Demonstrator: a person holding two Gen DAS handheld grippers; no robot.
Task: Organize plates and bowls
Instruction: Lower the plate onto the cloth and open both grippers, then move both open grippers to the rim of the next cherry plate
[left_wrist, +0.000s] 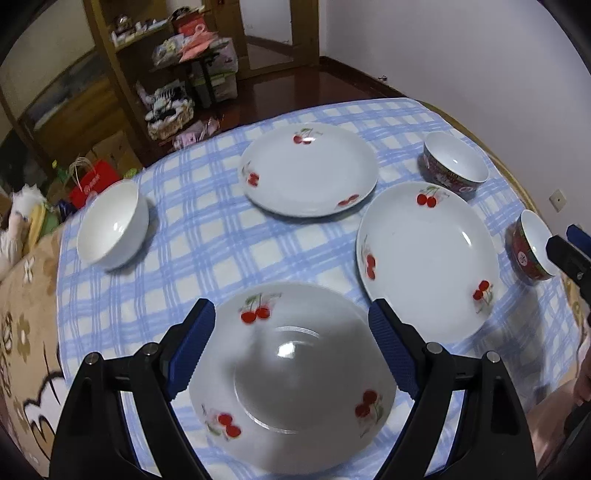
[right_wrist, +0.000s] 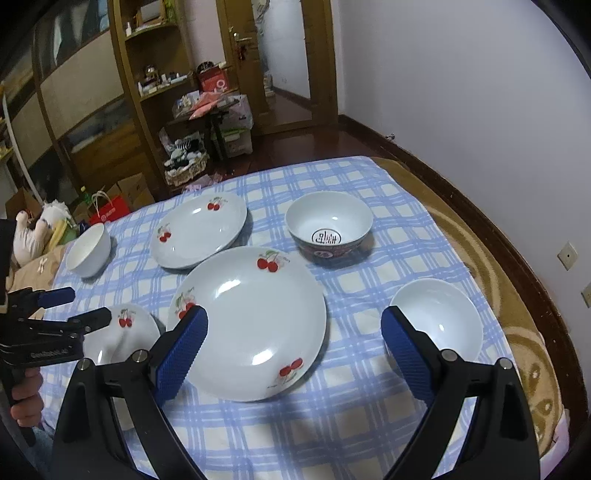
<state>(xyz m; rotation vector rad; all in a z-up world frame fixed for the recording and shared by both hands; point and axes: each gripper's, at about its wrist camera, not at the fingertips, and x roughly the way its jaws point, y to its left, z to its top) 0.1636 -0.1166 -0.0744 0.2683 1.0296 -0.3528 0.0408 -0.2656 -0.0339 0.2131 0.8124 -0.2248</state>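
Observation:
Three white cherry-print plates lie on the blue checked cloth: a near plate (left_wrist: 291, 380), a right plate (left_wrist: 424, 258) and a far plate (left_wrist: 310, 170). My left gripper (left_wrist: 291, 314) is open and hovers over the near plate, empty. In the right wrist view my right gripper (right_wrist: 295, 317) is open and empty above the middle plate (right_wrist: 247, 321), with a red-sided bowl (right_wrist: 439, 317) by its right finger. A second patterned bowl (right_wrist: 328, 229) stands behind it. A plain white bowl (left_wrist: 114, 225) sits at the far left.
The cloth covers a bed with a brown patterned blanket (right_wrist: 517, 317) around it. A wall runs along the right. Shelves, boxes and a red bag (right_wrist: 110, 212) stand on the floor beyond the far edge. The left gripper (right_wrist: 74, 314) shows in the right wrist view.

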